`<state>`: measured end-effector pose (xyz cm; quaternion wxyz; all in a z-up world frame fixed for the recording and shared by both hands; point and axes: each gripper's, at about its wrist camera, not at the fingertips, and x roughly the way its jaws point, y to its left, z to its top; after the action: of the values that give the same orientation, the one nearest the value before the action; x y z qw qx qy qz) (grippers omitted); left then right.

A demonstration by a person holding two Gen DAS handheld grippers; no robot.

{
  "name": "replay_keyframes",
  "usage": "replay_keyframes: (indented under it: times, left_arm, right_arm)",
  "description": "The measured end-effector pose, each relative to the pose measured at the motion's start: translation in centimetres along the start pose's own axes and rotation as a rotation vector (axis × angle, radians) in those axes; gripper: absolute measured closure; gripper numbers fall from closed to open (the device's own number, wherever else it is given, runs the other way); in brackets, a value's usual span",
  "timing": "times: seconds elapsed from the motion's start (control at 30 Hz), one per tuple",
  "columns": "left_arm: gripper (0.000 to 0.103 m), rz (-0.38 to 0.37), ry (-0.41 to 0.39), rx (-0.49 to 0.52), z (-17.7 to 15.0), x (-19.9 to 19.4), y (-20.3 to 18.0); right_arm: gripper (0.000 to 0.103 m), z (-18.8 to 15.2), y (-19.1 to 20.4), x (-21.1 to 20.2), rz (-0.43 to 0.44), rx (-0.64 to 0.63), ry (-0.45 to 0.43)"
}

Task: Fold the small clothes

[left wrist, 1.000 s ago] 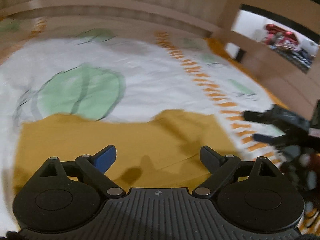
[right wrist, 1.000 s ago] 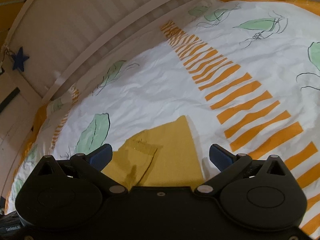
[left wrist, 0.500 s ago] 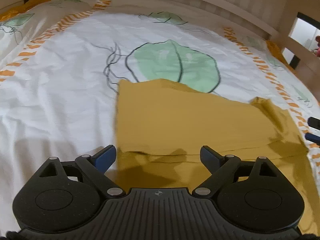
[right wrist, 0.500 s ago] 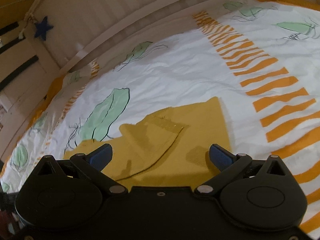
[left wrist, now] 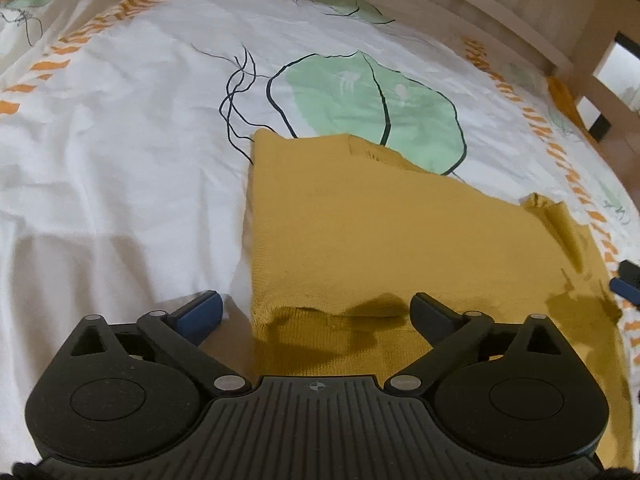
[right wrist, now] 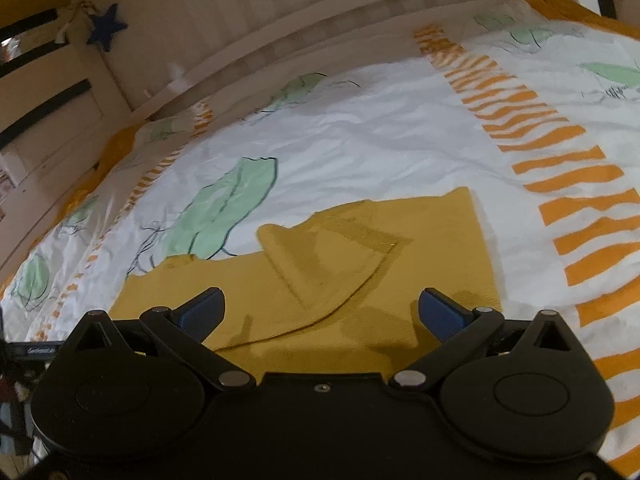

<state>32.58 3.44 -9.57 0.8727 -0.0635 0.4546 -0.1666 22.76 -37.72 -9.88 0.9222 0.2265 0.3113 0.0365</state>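
Mustard garment (left wrist: 384, 240) lies flat on bedsheet (left wrist: 120, 140) — left gripper (left wrist: 316, 312) opening.

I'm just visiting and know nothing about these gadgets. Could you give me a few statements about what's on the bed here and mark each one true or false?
1. The mustard-yellow garment lies on a white bedsheet printed with green leaves. True.
2. The left gripper is clamped on the garment. False: its jaws are opening, spread wide above the cloth's near edge, gripping nothing.
3. A blue star hangs on the bed frame. True.
4. The right gripper holds a sock. False: it is open and empty over the garment.
5. The sheet has orange stripes. True.
6. The garment is red. False: it is mustard yellow.
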Motion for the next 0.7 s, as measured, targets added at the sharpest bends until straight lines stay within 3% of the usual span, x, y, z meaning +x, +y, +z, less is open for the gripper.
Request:
replay_keyframes:
  times: [0.27, 0.43, 0.57, 0.7]
  left_arm:
    - [0.001, -0.015, -0.006, -0.031, 0.5, -0.6, 0.4]
    - [0.001, -0.036, -0.008, -0.027, 0.7, -0.8, 0.0]
    - [0.001, -0.042, -0.021, -0.018, 0.9, -1.2, -0.3]
    - [0.001, -0.044, -0.019, -0.017, 1.0, -1.1, -0.3]
  right_arm:
    - [0.003, 2.2, -1.2, 2.4, 0.019, 0.114, 0.013]
    - [0.035, 2.6, -1.0, 3.6, 0.003, 0.111, 0.065]
    - [0.048, 2.3, -1.1, 4.4, -0.012, 0.109, 0.106]
    - [0.074, 2.1, -1.1, 4.6, -0.015, 0.121, 0.123]
